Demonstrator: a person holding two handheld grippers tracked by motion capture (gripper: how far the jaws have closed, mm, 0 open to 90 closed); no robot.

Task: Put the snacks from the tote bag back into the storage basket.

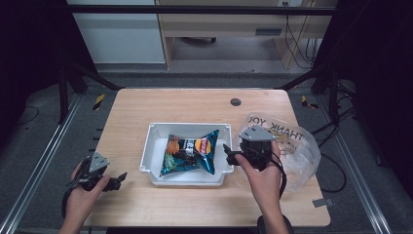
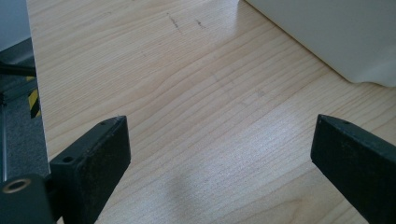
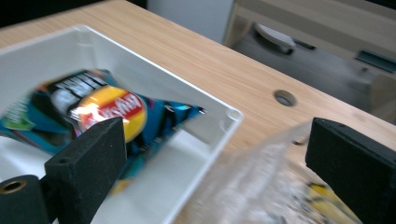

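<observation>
In the white tray [image 1: 155, 130] at mid-table lies a puffed crisp bag [image 1: 189, 153]; light, crinkly, slippery, crushable, best pinched by a crimped end; the right gripper [image 1: 229, 151] hovers spread-jawed beside it; the left gripper [image 1: 119, 178] waits open, empty.
</observation>
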